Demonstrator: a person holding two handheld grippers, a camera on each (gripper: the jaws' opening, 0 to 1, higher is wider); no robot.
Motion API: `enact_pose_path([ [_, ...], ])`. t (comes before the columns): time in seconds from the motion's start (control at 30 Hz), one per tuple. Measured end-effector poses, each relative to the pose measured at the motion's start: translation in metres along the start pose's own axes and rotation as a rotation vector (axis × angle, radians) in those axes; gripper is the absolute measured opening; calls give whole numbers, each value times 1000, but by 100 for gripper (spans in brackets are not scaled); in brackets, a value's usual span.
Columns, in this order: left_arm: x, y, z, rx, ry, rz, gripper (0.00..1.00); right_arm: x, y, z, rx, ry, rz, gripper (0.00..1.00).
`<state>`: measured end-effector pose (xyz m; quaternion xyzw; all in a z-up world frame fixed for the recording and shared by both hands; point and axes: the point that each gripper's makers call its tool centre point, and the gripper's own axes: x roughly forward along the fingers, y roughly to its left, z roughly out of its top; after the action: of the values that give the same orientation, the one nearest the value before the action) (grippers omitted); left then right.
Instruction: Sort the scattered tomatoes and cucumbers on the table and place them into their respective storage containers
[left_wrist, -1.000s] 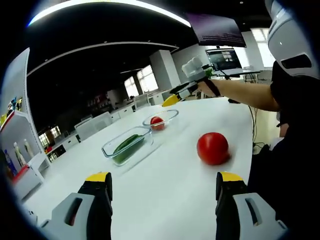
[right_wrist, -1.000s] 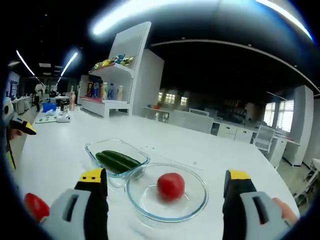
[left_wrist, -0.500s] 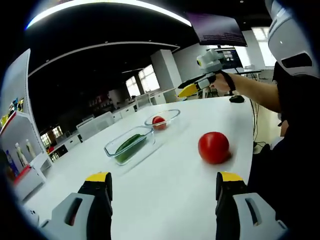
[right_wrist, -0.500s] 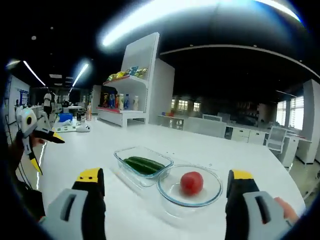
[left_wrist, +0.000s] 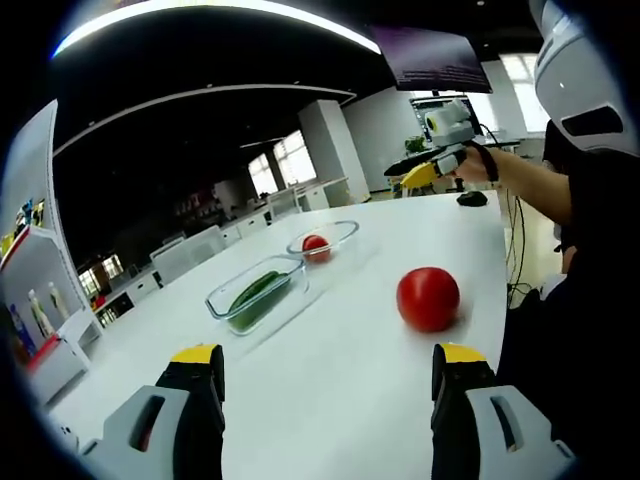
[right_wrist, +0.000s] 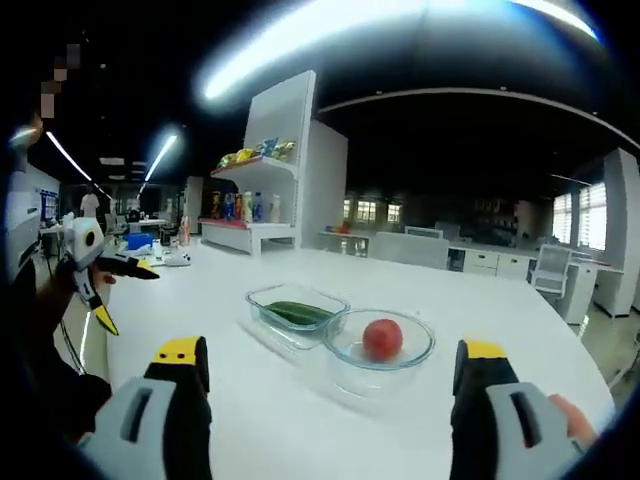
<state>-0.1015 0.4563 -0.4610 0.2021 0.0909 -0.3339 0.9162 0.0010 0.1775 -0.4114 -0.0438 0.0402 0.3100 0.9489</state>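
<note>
A loose red tomato (left_wrist: 428, 298) lies on the white table (left_wrist: 330, 380), ahead and right of my open left gripper (left_wrist: 325, 420). Farther off stand a rectangular glass container (left_wrist: 256, 292) with cucumbers and a round glass bowl (left_wrist: 324, 238) with one tomato. My right gripper (left_wrist: 428, 170) is held high over the table's far end. In the right gripper view, my right gripper (right_wrist: 325, 420) is open and empty, facing the cucumber container (right_wrist: 297, 314) and the bowl (right_wrist: 381, 340) with its tomato (right_wrist: 382, 338). The left gripper (right_wrist: 92, 270) shows at the left edge.
A white shelf unit (right_wrist: 265, 185) with bottles and snacks stands beyond the table. Desks and chairs (left_wrist: 200, 245) line the back of the room. A person's arm and dark clothing (left_wrist: 580, 260) fill the right side of the left gripper view.
My right gripper has pulled back and away from the containers, which look smaller in its view. In the left gripper view it has moved right. The left gripper has stayed put.
</note>
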Motion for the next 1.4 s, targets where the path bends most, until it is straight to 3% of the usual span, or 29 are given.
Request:
enact_pose_path([
  [0.33,5,-1,1,1,-3,-18,85,-39,-5,-14,46,-30,-17,97],
  [0.53,6,-1,1,-2,-7,-18,85,-46,-5,-15,40,-30,-8,97],
  [0.67,6,-2,2,-7,-16,-15,85,-46,3,-17,40,-34,26,97],
  [0.77,7,-4,-2,-12,-8,-20,85,-46,18,-25,50,2,95,97],
  [0.97,8,-3,-3,-15,-5,-18,85,-44,43,-29,9,-1,186,97],
  [1.23,9,-2,-3,-12,-2,-12,85,-39,59,-31,26,4,251,97],
  [1.4,8,-1,-3,-12,0,-7,85,-31,81,-40,44,20,318,97],
])
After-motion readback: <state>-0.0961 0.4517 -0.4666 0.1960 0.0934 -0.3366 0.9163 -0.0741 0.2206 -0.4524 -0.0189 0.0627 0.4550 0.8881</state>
